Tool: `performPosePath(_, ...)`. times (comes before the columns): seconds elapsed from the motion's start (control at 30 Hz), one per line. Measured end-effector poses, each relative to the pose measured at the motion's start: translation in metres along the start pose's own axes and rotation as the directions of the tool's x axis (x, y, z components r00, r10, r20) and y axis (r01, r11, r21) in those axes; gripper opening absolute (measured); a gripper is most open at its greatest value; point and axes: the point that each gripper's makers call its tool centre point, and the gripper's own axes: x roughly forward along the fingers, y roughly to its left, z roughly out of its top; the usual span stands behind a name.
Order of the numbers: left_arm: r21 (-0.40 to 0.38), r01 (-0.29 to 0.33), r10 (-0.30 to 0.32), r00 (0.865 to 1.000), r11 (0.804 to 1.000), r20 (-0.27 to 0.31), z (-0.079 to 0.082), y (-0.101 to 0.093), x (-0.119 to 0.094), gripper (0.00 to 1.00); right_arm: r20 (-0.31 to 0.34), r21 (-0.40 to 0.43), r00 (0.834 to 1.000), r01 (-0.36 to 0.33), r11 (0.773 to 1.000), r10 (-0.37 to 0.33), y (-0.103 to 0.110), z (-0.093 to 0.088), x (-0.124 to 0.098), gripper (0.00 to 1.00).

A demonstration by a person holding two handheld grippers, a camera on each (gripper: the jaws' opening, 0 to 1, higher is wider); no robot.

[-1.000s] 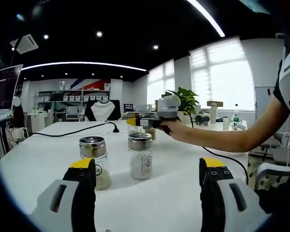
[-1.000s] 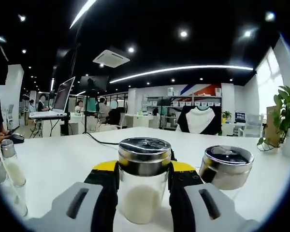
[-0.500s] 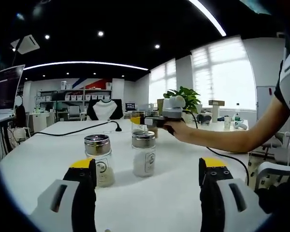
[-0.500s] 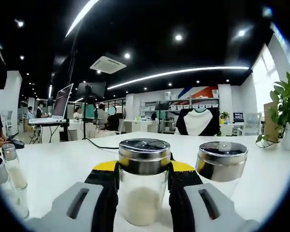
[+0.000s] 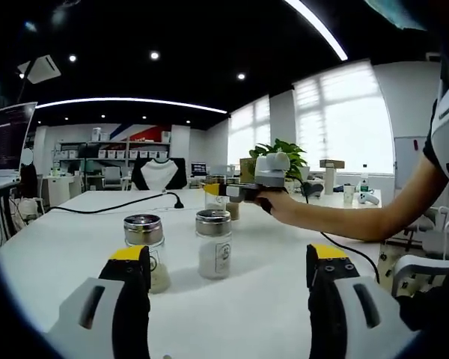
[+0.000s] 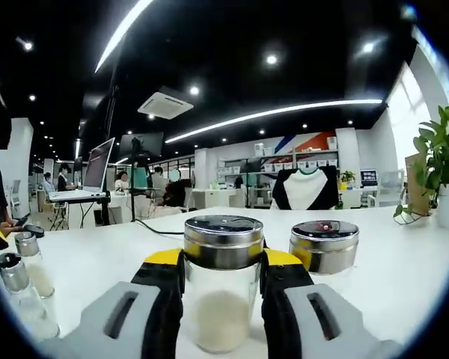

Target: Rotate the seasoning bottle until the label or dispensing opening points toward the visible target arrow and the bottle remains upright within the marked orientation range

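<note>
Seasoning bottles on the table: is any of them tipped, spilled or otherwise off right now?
Nothing stands out. The right gripper is shut on a seasoning bottle that sits upright, lid on. The other jars stand upright on the white table, with no spill visible. No target arrow is visible.

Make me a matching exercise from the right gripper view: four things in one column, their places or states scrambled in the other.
1 seasoning bottle
2 second jar
3 laptop
4 plant

A open, at left in the background
B green, at the view's right edge
C between the jaws of the right gripper
D standing free on the table

Pairs: 1-C, 2-D, 3-A, 4-B
</note>
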Motion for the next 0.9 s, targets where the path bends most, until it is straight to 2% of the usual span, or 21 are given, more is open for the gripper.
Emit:
performPosePath(0.4, -0.009, 0.001, -0.001, 1.0, 1.0, 0.008, 0.003, -0.008, -0.006, 0.91, 0.017, -0.007, 1.0, -0.008, 1.0, 0.008, 0.0, 0.011, -0.022, 0.37)
performPosePath(0.9, -0.004, 0.023, -0.023, 1.0, 1.0, 0.003, 0.002, -0.028, -0.015, 0.89, 0.015, -0.039, 1.0, -0.01, 0.999, 0.011, 0.0, 0.016, -0.057, 0.37)
